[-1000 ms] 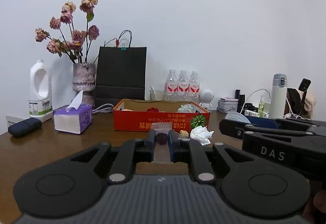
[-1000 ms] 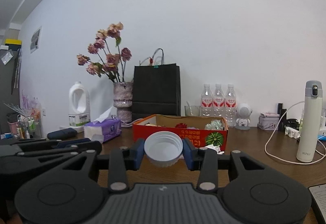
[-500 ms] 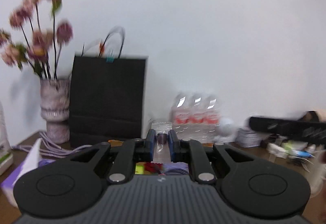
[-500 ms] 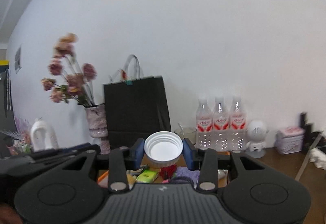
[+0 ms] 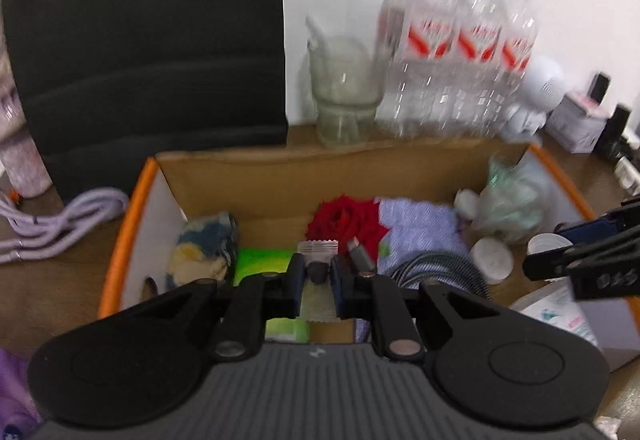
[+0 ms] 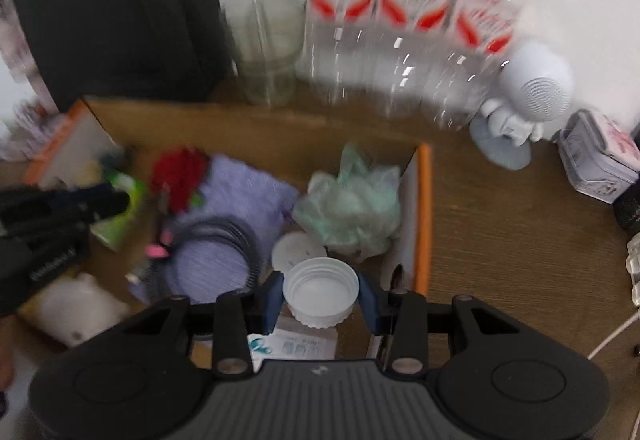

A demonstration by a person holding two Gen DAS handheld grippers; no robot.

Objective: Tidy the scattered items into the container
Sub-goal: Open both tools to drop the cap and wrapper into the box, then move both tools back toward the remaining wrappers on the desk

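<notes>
Poised over the open cardboard box (image 6: pixel 422 215), right gripper (image 6: pixel 320 298) fingers part-open and clamping a white cap (image 6: pixel 320 290), box floor at 12 o'clock below; left gripper (image 5: pixel 317 280) fingers near-closed, pinching a small dark piece (image 5: pixel 316 272).

Black bag (image 5: pixel 148 39), glass (image 5: pixel 344 91), three water bottles (image 5: pixel 456 51) behind.

White ribbed cap (image 6: pixel 320 290) open side up, small clear packet (image 5: pixel 318 272), above cluttered orange-rimmed cardboard box (image 5: pixel 132 207)
</notes>
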